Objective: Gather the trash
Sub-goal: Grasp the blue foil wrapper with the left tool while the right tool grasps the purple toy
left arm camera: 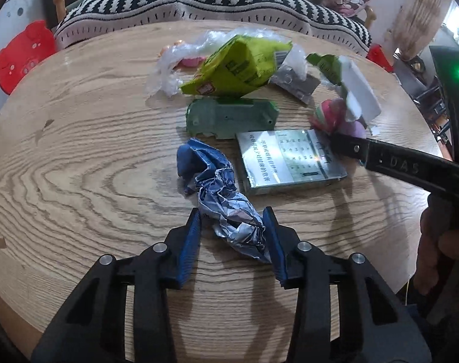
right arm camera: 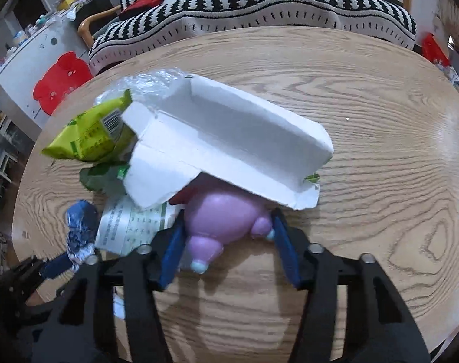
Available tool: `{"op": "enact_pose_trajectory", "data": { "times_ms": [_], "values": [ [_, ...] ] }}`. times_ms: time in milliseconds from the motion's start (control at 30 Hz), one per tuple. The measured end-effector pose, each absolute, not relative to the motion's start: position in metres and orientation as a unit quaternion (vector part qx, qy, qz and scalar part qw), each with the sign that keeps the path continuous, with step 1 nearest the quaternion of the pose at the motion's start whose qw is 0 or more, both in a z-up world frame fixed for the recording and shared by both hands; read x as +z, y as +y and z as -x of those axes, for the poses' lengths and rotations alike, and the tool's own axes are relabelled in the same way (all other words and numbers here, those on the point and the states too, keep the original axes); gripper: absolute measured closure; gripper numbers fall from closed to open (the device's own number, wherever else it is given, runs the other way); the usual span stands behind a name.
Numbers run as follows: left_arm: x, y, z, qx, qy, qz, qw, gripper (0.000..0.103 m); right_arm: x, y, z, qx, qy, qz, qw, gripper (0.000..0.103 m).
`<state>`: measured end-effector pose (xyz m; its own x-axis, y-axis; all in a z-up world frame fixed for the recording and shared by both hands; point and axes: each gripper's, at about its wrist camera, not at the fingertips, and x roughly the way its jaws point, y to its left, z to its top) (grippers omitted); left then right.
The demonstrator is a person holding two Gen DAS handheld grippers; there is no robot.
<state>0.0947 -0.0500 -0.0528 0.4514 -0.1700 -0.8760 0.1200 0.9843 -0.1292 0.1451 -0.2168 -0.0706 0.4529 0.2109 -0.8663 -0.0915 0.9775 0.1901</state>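
Left wrist view: round wooden table [left arm camera: 78, 157]; left gripper [left arm camera: 232, 227] low over its near part, jaws spread with the crumpled blue-and-silver foil wrapper [left arm camera: 220, 193] lying between the blue pads, the right pad touching the foil, the left pad just beside it. Beyond the wrapper: a flat printed box [left arm camera: 290, 160], a green plastic piece [left arm camera: 232, 116], a yellow-green snack bag [left arm camera: 232, 66], clear plastic film [left arm camera: 168, 69] at far left of the heap, a grey foil sachet [left arm camera: 296, 83]. At right, the right gripper [left arm camera: 347, 146] reaches in from the side toward a pink-and-purple toy [left arm camera: 335, 115] under a white carton [left arm camera: 359, 90]; its jaw state cannot be told here. Striped sofa [left arm camera: 199, 3] beyond the table. Right wrist view: right gripper [right arm camera: 226, 230] with jaws spread around the purple toy [right arm camera: 226, 214], both pads close against its sides, contact uncertain. The opened white carton [right arm camera: 229, 139] lies tilted over the toy, its hollow inside shown only here. Snack bag [right arm camera: 90, 136], printed box [right arm camera: 129, 224] and foil wrapper [right arm camera: 81, 230] sit left; the left gripper [right arm camera: 55, 264] appears at lower left edge.
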Motion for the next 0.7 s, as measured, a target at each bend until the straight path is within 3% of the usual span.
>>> {"op": "enact_pose_trajectory", "data": {
  "times_ms": [367,700],
  "values": [
    [-0.031,-0.038,-0.078,-0.117,0.499,0.025,0.859,0.063,-0.034,-0.216,-0.072,0.141,0.495,-0.083,0.853,0.057],
    [-0.030,-0.034,-0.074,-0.114,0.491,0.023,0.863,0.064,-0.029,-0.213,-0.070,0.136,0.483,-0.069,0.863,0.057]
  ]
}}
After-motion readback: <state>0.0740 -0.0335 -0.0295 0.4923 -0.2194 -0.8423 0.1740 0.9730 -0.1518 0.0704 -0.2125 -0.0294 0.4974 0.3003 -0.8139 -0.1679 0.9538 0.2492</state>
